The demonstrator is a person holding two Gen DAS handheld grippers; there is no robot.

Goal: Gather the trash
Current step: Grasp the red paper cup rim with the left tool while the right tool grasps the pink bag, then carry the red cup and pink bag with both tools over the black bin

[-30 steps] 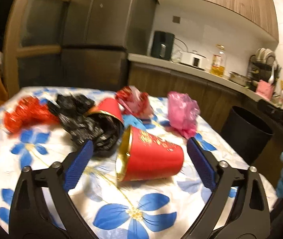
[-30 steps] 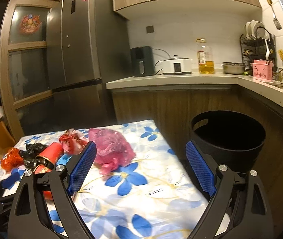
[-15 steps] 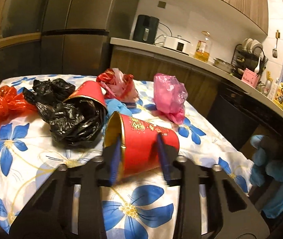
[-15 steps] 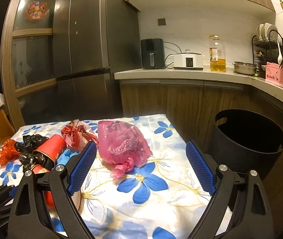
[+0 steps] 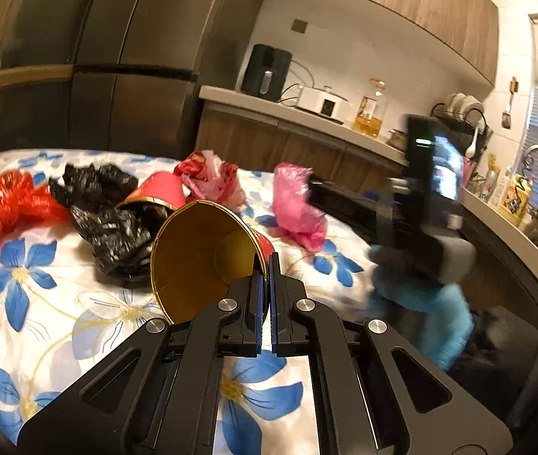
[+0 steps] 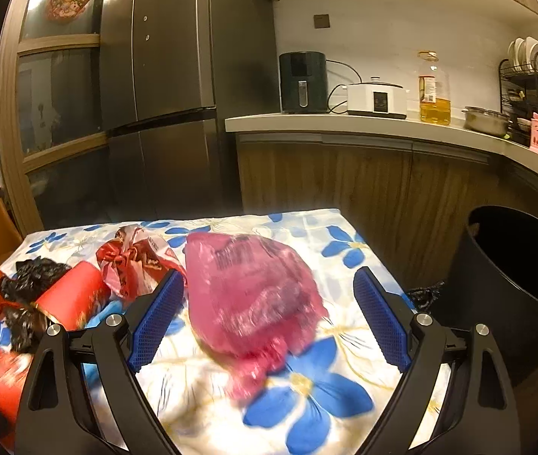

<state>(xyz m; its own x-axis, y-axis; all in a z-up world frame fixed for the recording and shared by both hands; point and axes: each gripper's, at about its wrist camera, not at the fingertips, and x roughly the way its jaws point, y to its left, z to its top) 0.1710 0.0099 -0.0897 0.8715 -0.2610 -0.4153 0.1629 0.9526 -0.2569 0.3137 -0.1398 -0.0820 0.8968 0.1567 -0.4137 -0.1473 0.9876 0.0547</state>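
The right claw (image 6: 269, 318) stands wide, the crumpled pink plastic bag (image 6: 253, 303) lying between its fingers with bare flowered cloth of the bench (image 6: 193, 390) on either side. Leftward the way is crowded: a red-and-white crumpled wrapper (image 6: 132, 261), a red paper cup (image 6: 71, 299) and black plastic bags (image 6: 30, 276) lie close together. Right of the bench, the round black bin (image 6: 515, 284) stands open-topped.

The setting was a home kitchen, with a tall steel refrigerator (image 6: 162, 87) standing beside a countertop (image 6: 363, 123) under wooden wall cabinets (image 5: 413, 11). An air fryer (image 6: 303, 81), a rice cooker (image 6: 377, 100), a bottle of cooking oil (image 6: 434, 91) and a dish rack (image 6: 530, 87) lined the counter, near a table under a blue-flowered cloth (image 6: 306, 379).
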